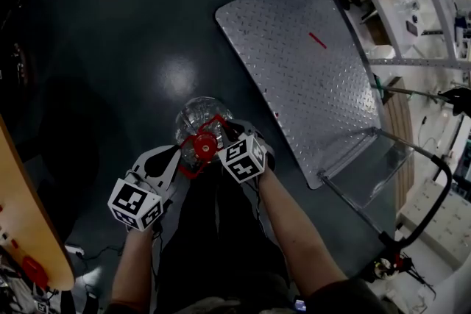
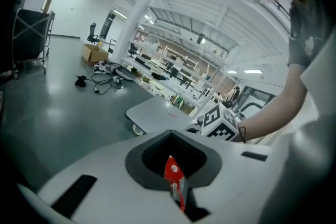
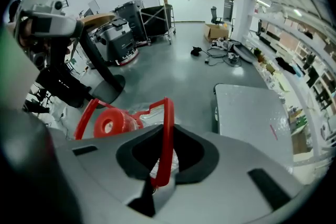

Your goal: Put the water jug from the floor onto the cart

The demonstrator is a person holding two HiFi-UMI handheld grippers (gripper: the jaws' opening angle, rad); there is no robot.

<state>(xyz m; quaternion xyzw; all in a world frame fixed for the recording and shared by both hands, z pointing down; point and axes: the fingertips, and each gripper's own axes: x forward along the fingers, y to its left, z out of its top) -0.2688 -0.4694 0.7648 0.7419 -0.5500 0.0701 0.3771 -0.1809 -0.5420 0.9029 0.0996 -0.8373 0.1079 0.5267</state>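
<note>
A clear water jug with a red cap stands on the dark floor, just left of the cart, a low diamond-plate platform. My left gripper is at the jug's near-left side, shut on a piece of the red handle. My right gripper reaches down from the near-right, and its jaws pinch the red handle loop. In the right gripper view the cap shows just left of the jaws. The jug's body is mostly hidden below both grippers.
The cart's push handle rises at its near right end. A wooden round tabletop sits at the left edge. Workbenches and shelving line the far right. Cables lie on the floor farther off, and black bins stand beyond.
</note>
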